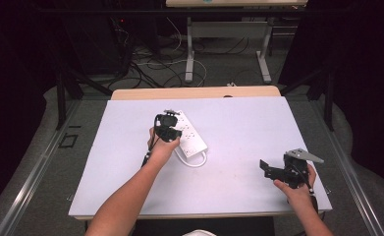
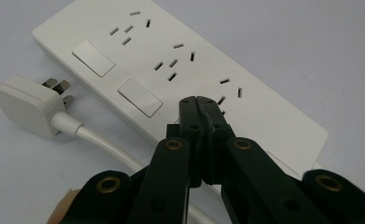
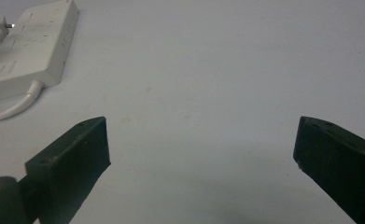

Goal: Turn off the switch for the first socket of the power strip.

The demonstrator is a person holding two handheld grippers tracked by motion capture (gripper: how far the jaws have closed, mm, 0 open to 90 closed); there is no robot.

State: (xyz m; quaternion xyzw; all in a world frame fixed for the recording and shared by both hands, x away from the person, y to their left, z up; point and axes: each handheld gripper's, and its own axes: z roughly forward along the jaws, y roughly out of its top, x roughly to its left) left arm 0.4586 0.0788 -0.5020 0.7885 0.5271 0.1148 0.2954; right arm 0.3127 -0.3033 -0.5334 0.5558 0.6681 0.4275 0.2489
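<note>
My left tool point(image 2: 201, 105) – jaws pressed together, holding nothing – sits right over the power strip point(image 2: 180, 70) mid-counter, toward the far edge; its long axis runs diagonally. Right tool point(image 3: 201, 154), wide open and empty, waits near the right-front corner – left's nearer.

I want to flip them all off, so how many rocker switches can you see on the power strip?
2 on the power strip: one switch toward the far end, another switch beside it, just ahead of the shut left tongs. The tongs cover the near end, so a third may be hidden.
</note>
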